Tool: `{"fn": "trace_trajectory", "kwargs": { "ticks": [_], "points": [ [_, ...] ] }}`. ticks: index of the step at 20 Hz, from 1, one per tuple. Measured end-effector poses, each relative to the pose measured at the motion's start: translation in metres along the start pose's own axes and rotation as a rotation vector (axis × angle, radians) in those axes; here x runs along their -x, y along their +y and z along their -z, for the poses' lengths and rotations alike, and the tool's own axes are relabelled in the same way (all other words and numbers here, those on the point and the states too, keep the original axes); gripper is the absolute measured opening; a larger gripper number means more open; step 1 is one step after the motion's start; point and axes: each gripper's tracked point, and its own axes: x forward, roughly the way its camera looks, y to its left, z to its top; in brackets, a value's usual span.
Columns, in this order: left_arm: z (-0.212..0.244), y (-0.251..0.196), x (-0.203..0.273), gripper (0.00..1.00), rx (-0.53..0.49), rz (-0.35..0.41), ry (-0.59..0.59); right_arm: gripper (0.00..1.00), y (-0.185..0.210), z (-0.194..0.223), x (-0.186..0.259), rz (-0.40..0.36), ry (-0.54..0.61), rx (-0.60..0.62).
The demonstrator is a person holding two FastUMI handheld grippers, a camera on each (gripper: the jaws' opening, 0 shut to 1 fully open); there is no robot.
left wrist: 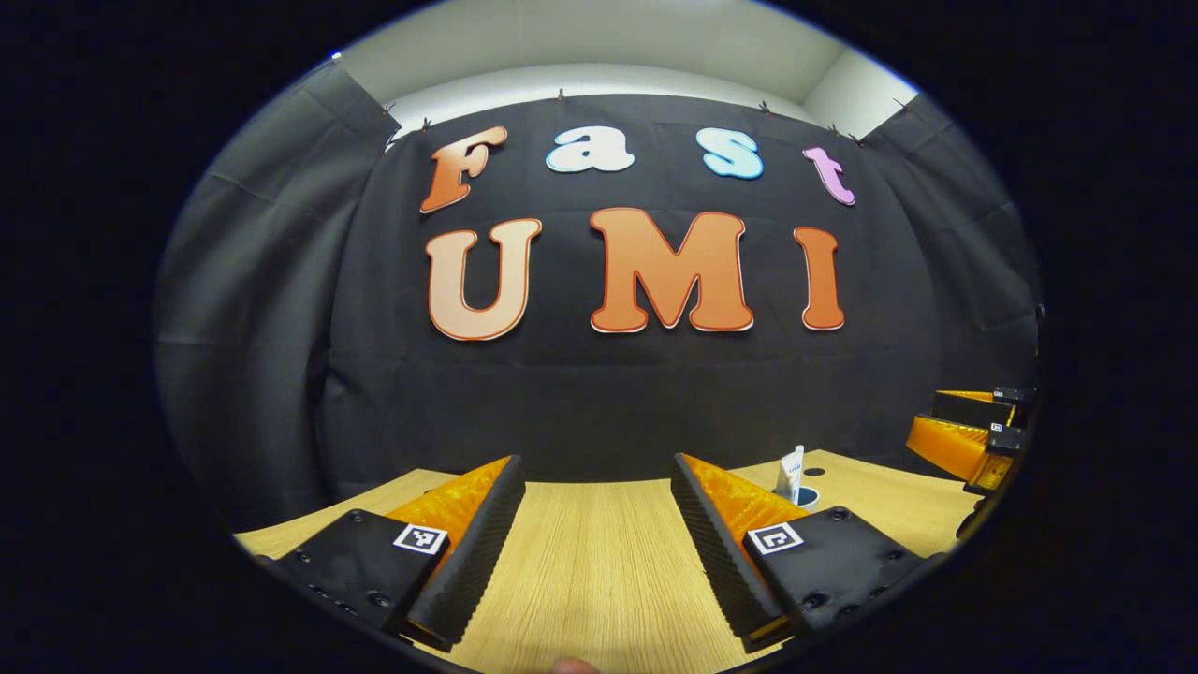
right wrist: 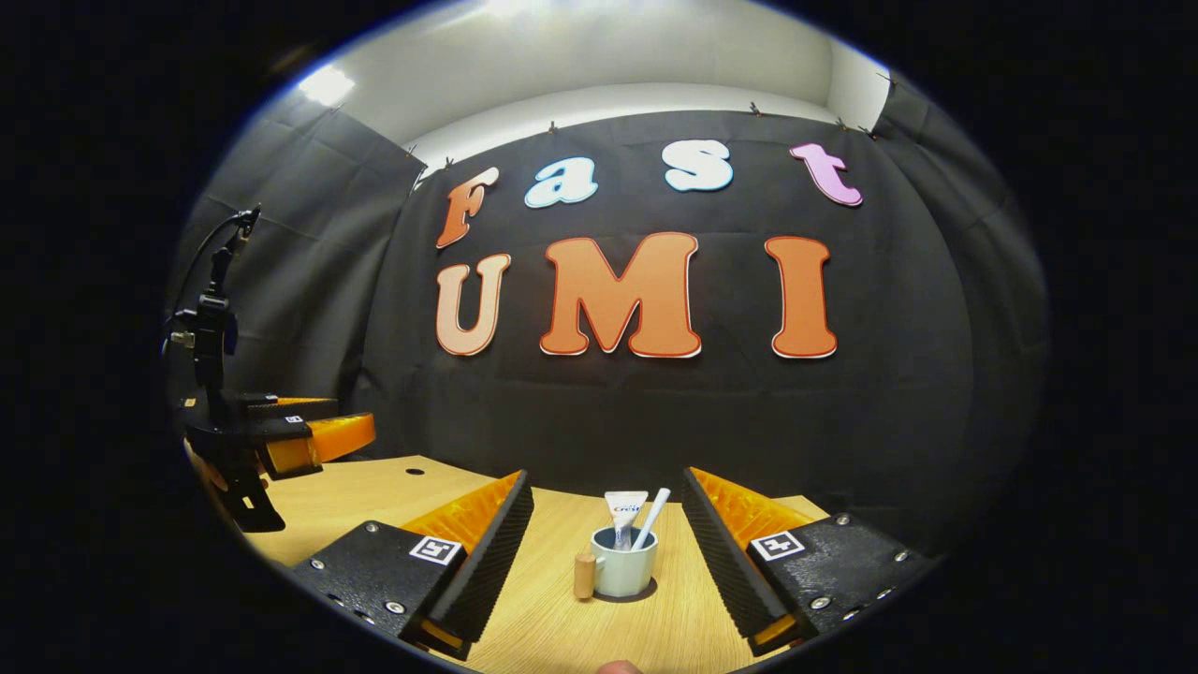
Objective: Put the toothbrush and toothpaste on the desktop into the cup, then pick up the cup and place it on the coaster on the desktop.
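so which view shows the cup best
The right gripper view: the cup sits whole between that gripper's open fingers, toothbrush and toothpaste standing in it. In the left gripper view, just its rim peeks past a finger.

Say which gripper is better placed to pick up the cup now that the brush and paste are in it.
Right, likely. In the right gripper view the cup stands ahead between the open right gripper, toothbrush and toothpaste inside. The left gripper faces bare desktop, with the cup off to its right.
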Motion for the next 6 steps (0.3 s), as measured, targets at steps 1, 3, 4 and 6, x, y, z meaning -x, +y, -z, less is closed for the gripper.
{"fn": "trace_trajectory", "kwargs": {
  "ticks": [1,3,4,6],
  "points": [
    [-0.0006,-0.0019,0.0008,0.99,0.004,-0.001,-0.006,0.96,0.0011,-0.0016,-0.0001,-0.002,-0.003,0.004],
    [-0.0035,-0.0023,0.0035,1.0,0.007,-0.002,-0.017,0.96,0.0034,-0.0023,0.0014,-0.01,-0.008,0.005],
    [-0.0048,-0.0017,0.0056,1.0,0.007,-0.007,-0.023,0.96,0.0029,-0.0032,0.0033,-0.01,-0.012,0.007],
    [-0.0048,-0.0036,0.0064,1.0,0.011,-0.011,-0.027,0.96,0.0029,-0.0043,0.005,-0.008,-0.02,0.012]
  ]
}}
